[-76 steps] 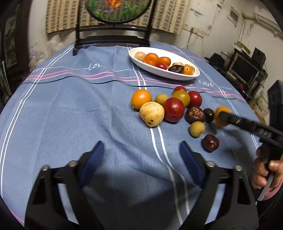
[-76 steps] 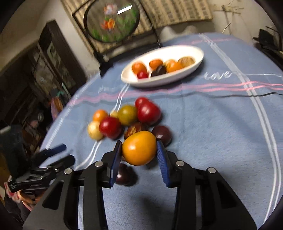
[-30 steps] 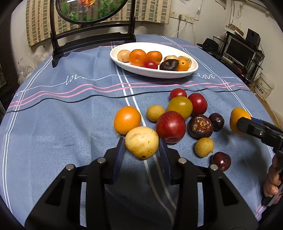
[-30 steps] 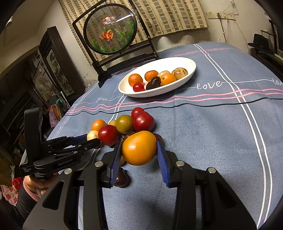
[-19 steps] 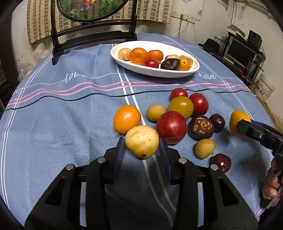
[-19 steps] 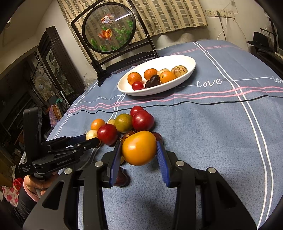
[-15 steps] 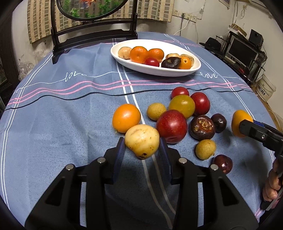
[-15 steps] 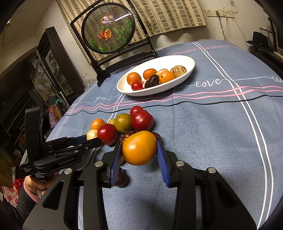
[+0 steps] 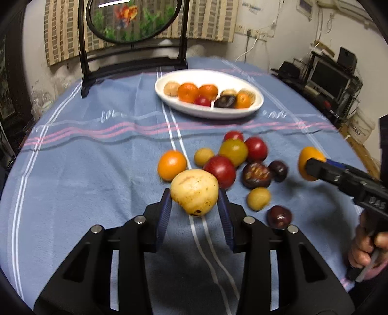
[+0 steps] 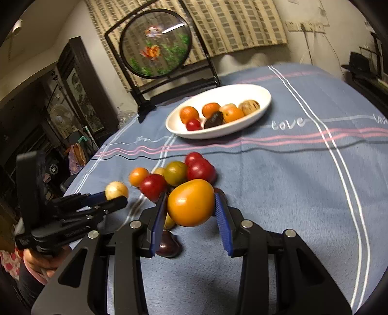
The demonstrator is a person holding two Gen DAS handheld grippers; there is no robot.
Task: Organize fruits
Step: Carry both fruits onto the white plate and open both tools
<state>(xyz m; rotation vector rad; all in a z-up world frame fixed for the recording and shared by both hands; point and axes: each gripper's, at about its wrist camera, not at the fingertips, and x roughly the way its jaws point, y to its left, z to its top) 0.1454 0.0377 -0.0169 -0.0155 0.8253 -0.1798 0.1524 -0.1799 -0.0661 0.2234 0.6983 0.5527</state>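
Observation:
My left gripper (image 9: 194, 210) is shut on a pale yellow pear-like fruit (image 9: 194, 192) and holds it above the blue cloth. My right gripper (image 10: 190, 213) is shut on an orange-yellow fruit (image 10: 191, 202), also lifted; that fruit shows in the left wrist view (image 9: 306, 160) at the right. Several loose fruits lie in a cluster on the cloth: an orange (image 9: 171, 165), a red apple (image 9: 220, 171), a yellow-green fruit (image 9: 233, 151), dark plums (image 9: 278, 216). A white oval dish (image 9: 254, 109) at the back holds several fruits.
A round table with a blue striped cloth (image 9: 97, 155). A round framed fish picture on a black stand (image 9: 133, 21) rises behind the dish. Cabinets and electronics (image 9: 334, 80) stand beyond the table's right edge.
My left gripper has closed on the pale yellow fruit and lifted it off the cloth. Both grippers have risen and tilted up with their fruits.

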